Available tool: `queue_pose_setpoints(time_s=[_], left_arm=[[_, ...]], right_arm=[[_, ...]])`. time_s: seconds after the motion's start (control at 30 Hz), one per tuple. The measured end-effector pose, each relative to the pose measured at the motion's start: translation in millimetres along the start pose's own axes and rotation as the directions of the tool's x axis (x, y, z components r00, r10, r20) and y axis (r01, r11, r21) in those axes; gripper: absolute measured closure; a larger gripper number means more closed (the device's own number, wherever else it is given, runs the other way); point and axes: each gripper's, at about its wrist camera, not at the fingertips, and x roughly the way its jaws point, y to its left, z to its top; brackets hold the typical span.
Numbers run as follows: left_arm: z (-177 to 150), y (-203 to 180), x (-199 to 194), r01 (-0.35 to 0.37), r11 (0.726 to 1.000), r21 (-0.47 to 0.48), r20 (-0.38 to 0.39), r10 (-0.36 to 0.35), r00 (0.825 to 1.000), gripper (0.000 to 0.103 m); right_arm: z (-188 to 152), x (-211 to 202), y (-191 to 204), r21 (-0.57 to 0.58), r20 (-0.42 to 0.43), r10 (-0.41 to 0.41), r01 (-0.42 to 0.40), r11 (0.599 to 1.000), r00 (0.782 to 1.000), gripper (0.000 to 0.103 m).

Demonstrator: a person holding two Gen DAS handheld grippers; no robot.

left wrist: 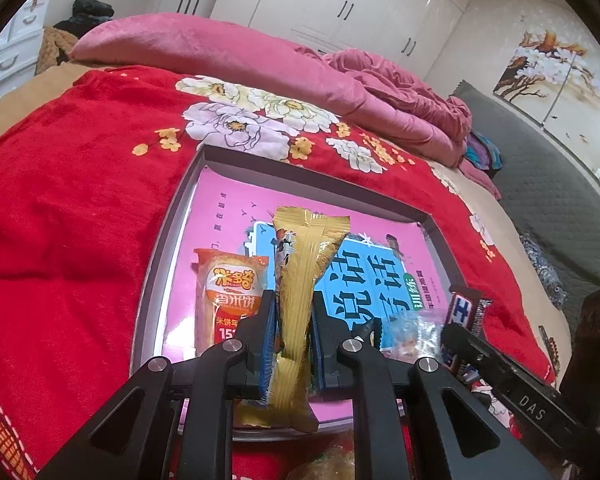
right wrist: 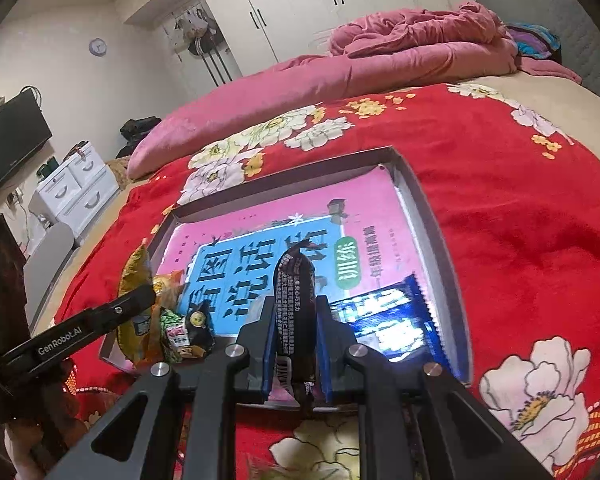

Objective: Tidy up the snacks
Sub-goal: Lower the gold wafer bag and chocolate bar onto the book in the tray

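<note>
My left gripper is shut on a gold snack packet, held upright over the grey tray with a pink book cover inside. An orange rice-cracker packet lies in the tray to the left of it. My right gripper is shut on a dark brown snack bar over the same tray. A blue packet lies in the tray to the right of it. The left gripper with its gold packet shows at the tray's left side.
Small green and black wrapped snacks lie at the tray's near left corner. The tray sits on a red floral blanket on a bed, with a pink quilt behind. The right gripper body shows at the tray's right side.
</note>
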Motion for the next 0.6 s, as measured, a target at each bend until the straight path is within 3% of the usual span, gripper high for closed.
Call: queue_pose_setpoints(time_s=[0.6], left_arm=[[0.0,2.8,6.4,-0.001,1.000,-0.013,-0.023,0.000,1.000,0.087]], right_arm=[[3.0,14.3,11.1,-0.022,-0.023,0.019,-0.020,1.000,1.000,0.084]])
